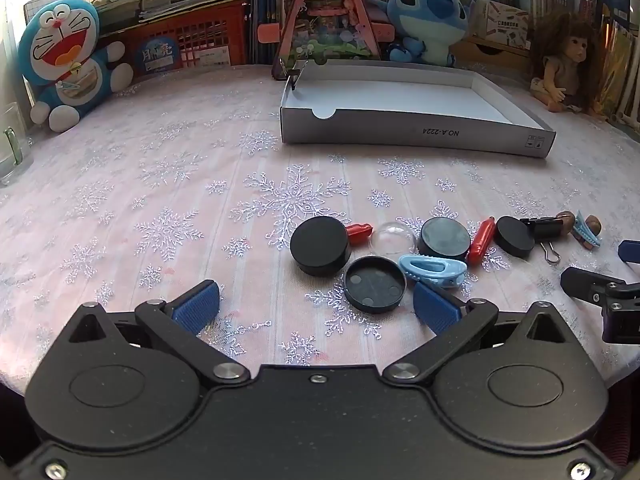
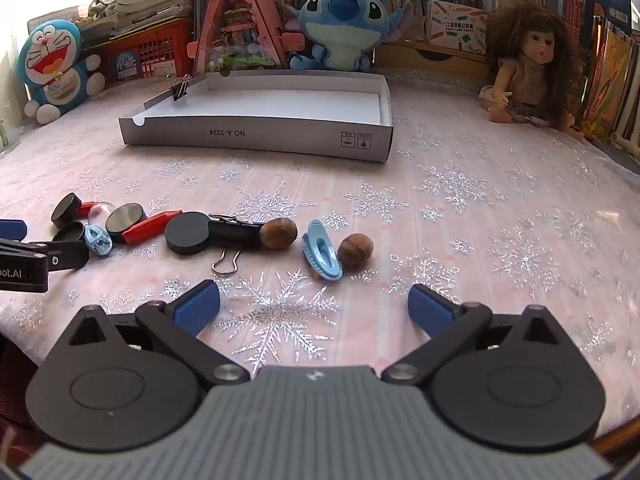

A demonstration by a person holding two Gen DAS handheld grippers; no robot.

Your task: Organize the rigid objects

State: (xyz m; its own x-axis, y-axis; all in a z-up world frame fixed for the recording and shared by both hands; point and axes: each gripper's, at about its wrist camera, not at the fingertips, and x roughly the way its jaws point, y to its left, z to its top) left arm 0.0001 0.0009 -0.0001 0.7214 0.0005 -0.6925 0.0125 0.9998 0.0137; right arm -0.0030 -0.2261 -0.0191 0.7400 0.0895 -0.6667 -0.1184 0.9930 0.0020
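Observation:
Small objects lie in a row on the snowflake tablecloth: a black round lid (image 1: pixel 320 245), an upturned black lid (image 1: pixel 374 284), a clear dome (image 1: pixel 393 237), a blue hair clip (image 1: pixel 433 269), red capsules (image 1: pixel 481 240), a black binder clip (image 2: pixel 234 234), two walnuts (image 2: pixel 279 233) and another blue clip (image 2: pixel 322 255). A white shallow box (image 1: pixel 412 132) stands behind them, with a binder clip (image 2: pixel 179 87) on its left wall. My left gripper (image 1: pixel 316 306) is open and empty, just short of the upturned lid. My right gripper (image 2: pixel 314 306) is open and empty, just short of the blue clip.
Plush toys (image 1: pixel 70 62), a doll (image 2: pixel 528 76), a red basket (image 1: pixel 192 42) and books line the table's back edge. A glass (image 1: pixel 12 144) stands at the far left. The right gripper shows at the right edge of the left wrist view (image 1: pixel 604 296).

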